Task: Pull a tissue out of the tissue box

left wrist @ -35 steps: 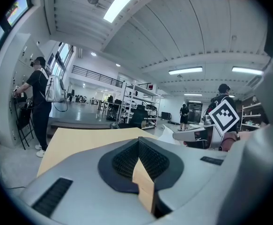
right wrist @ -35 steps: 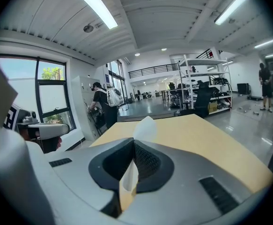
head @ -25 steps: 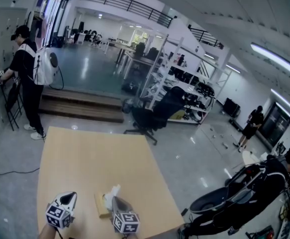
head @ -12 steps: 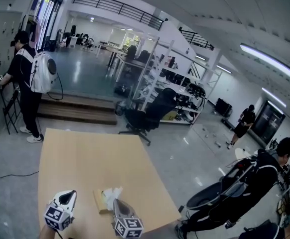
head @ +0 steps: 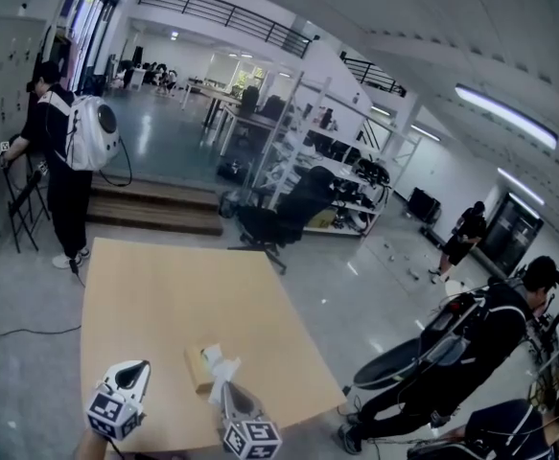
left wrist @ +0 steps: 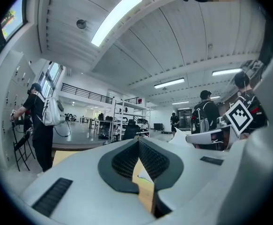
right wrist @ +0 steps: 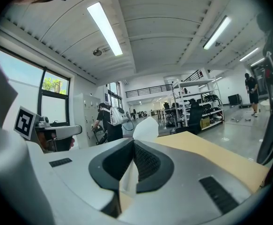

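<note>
Tabletop is stretching away from the person: the tan table is running far beyond the tissue box, which is sitting near the front edge, well in from the left and right edges. Beyond the far right corner a black office chair is standing on the floor, and a person in black is bending over just off the table's right front corner.

The right gripper is hovering just behind the box on the person's side, pointing roughly level across the table. Its jaws are pressing together on the white tissue, which is running from the box's top to the fingertips; in the right gripper view the tissue is sticking out past the closed right gripper.

The left gripper is hanging left of the box, apart from it, pointing level. In the left gripper view its jaws are meeting at the tips, pinching nothing.
</note>
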A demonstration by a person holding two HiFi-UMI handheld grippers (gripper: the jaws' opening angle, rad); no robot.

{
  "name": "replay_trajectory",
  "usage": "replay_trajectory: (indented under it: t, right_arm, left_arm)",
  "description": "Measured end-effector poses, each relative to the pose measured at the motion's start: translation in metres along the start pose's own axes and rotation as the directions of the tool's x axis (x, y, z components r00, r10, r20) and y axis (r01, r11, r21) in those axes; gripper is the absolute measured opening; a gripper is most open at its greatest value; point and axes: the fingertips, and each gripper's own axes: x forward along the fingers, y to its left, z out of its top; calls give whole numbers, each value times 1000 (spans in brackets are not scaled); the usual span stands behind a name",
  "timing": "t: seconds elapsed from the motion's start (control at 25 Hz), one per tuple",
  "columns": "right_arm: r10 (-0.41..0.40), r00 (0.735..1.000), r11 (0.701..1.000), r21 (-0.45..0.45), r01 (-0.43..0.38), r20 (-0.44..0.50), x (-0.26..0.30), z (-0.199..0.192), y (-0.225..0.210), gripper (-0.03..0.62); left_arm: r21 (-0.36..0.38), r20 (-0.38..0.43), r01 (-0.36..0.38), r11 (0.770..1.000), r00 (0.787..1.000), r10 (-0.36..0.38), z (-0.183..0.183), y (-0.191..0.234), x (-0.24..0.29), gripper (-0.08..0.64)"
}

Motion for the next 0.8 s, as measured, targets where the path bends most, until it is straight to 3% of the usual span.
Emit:
replay_trajectory:
  t: [0.4, 0.8]
  right_arm:
    - [-6, 1000, 1000, -5, 6, 24, -35, -6, 19, 2]
    - [8, 1000, 1000, -14, -7, 16, -38, -4, 15, 2]
  left_arm:
    - [3, 0, 6, 1000, 1000, -6, -2, -15, -34, 8]
    - [10, 10, 0, 1000, 1000, 0, -1, -25, -31, 8]
